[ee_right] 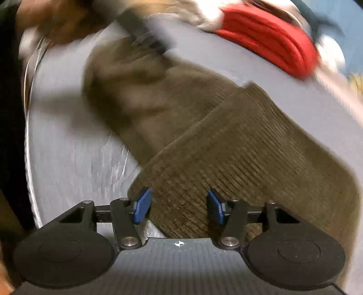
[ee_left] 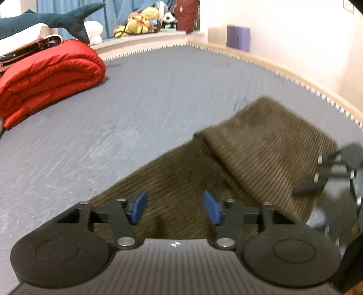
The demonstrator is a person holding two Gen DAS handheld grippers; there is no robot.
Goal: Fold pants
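Brown corduroy pants [ee_left: 245, 158] lie on the grey bed sheet [ee_left: 113, 118], with one part folded over another. My left gripper [ee_left: 175, 207] is open just above the pants, its blue pads apart and empty. In the right wrist view the pants [ee_right: 226, 147] lie in a folded band across the sheet [ee_right: 68, 147]. My right gripper [ee_right: 179, 207] is open over the near end of the folded part, with nothing between the pads. The right gripper also shows blurred in the left wrist view [ee_left: 335, 172].
A folded red quilt [ee_left: 47, 77] lies at the back left, with a plush shark [ee_left: 52, 20] above it. Stuffed toys [ee_left: 140, 21] sit on the ledge behind. The bed's wooden edge [ee_left: 295, 72] runs along the right by the wall.
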